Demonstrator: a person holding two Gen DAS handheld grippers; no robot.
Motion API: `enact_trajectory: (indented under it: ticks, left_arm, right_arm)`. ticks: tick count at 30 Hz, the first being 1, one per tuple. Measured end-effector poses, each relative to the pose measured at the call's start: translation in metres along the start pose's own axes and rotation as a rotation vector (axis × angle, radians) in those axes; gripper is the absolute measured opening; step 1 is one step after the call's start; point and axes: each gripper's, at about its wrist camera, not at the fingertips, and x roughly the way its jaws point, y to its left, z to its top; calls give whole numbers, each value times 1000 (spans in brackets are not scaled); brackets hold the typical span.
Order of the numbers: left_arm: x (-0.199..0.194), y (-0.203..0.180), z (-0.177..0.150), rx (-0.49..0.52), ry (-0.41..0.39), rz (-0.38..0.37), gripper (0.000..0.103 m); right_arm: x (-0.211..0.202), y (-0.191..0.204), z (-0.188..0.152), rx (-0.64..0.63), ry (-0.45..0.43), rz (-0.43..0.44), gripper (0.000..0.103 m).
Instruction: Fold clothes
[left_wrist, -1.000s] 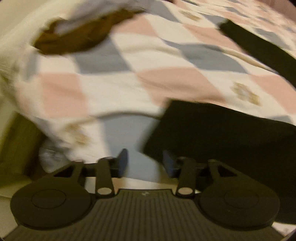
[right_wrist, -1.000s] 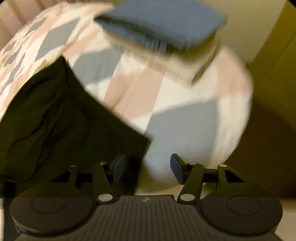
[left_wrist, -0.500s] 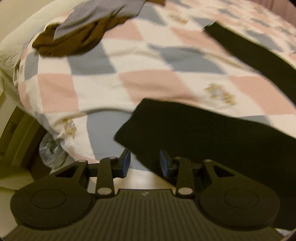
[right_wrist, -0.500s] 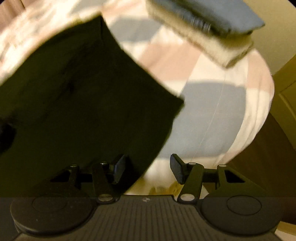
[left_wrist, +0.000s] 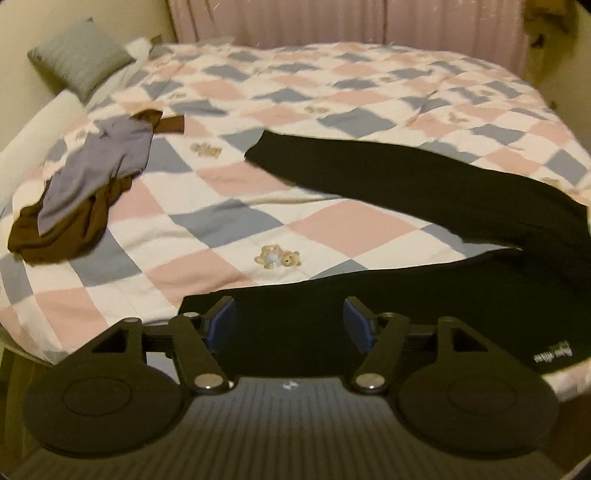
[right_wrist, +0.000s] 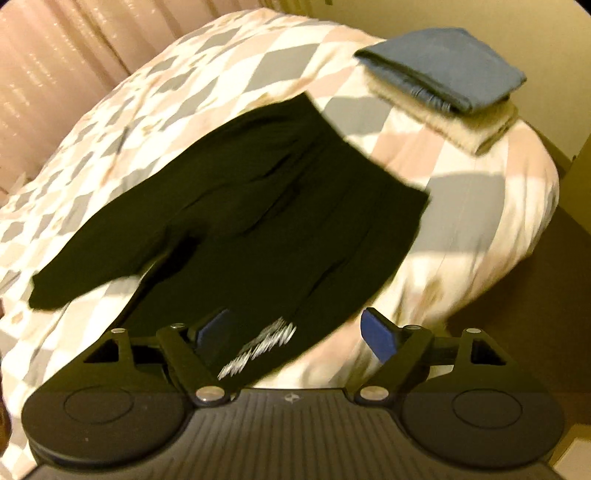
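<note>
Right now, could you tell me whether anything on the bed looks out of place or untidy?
Yes. A purple-grey garment and a brown garment lie crumpled in a heap near the bed's left edge, unlike the black trousers spread flat and the folded stack at the corner.

Each black gripper (left_wrist: 289, 325) (right_wrist: 297, 334) has blue pads, silver pivot screws, round discs, ribbed base.

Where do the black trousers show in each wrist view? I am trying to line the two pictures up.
Left wrist: black trousers fill the lower right, one leg reaching up toward centre.
Right wrist: black trousers lie across the centre, legs running left.
Shared landmark: the white printed logo on the trousers, near the bed's edge.
</note>
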Motion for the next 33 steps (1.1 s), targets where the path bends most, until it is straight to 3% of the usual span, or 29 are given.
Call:
enact_trajectory:
  ticks: [4, 13, 25, 33]
  left_arm:
    - [-36, -1, -2, 68, -38, -46, 65]
    - [-90, 28, -42, 165, -56, -61, 69]
    - [-136, 45, -78, 184, -71, -143, 74]
    - [-142, 49, -82, 184, -65, -187, 76]
  right_arm:
    - [-37, 27, -51, -18, -14, 20, 85]
    - [-114, 63, -148, -47, -68, 61, 90]
    - [-171, 85, -198, -123, -138, 17, 95]
    - [-190, 108, -202, -182, -192, 16, 96]
